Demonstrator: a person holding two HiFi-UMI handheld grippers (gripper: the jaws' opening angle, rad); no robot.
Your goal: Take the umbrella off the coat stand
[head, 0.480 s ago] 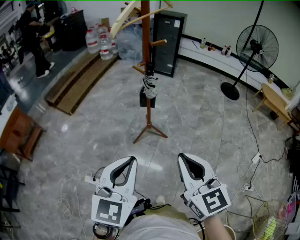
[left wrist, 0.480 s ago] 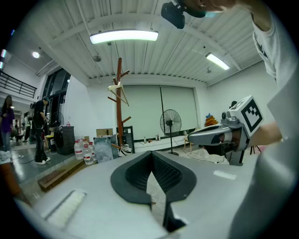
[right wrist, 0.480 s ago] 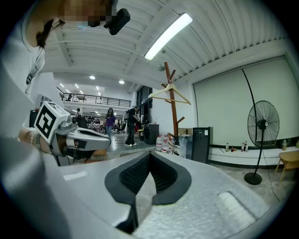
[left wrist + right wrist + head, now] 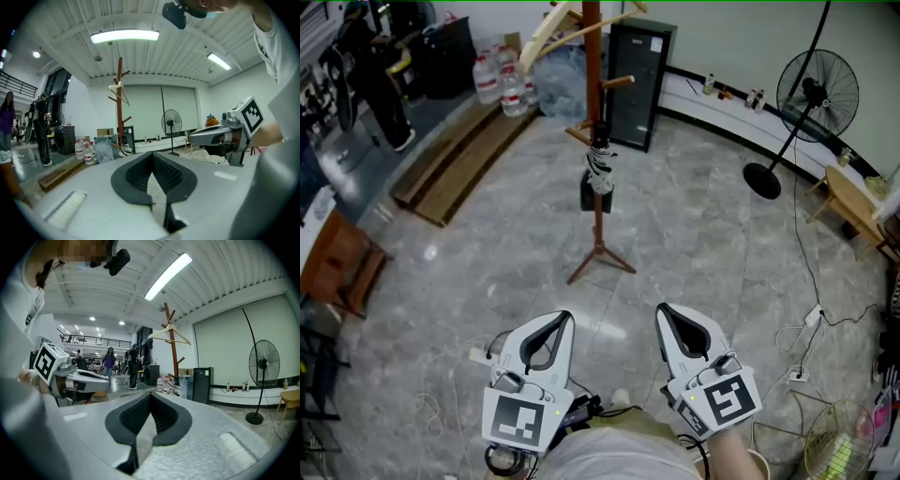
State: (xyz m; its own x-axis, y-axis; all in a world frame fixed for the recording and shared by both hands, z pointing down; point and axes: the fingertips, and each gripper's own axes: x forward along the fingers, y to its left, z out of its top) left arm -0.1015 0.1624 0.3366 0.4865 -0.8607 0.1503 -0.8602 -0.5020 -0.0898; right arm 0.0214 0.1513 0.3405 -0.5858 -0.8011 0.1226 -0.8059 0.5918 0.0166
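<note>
**Operator:** How far along am I?

**Spotter:** By my reading, nothing is done yet. The umbrella [image 4: 599,165] hangs on the coat stand [image 4: 598,230] in the upper middle of the head view, roughly halfway up the pole beside a lower peg. It is well apart from both your tools. Your left gripper [image 4: 565,320] and right gripper [image 4: 664,312] sit low in the frame, one either side of centre. Each is clenched, with the jaws pressed together and nothing between them.

**Operator:** So what's left?

**Spotter:** All of it, I'd judge. You have to close the gap, part one pair of jaws, take hold and lift the umbrella clear of the peg.

**Operator:** What am I dealing with?

**Spotter:** The umbrella is folded into a short bundle of soft fabric, gathered in black and white pleats. A dark block sits just below it, and I can't tell whether it belongs to the umbrella. The stand is a slim pole of reddish-brown wood with short pegs angled upward. Its splayed feet rest on a glossy grey floor [image 4: 703,234] with a stone pattern. A pale wooden hanger [image 4: 546,36] hangs near the top.

Your jaws are light grey shells lined with black ribbed pads that curve to a point. Expect the fabric to give under them and the bundle to swing. A stand that thin looks likely to rock if you tug sideways.
</note>
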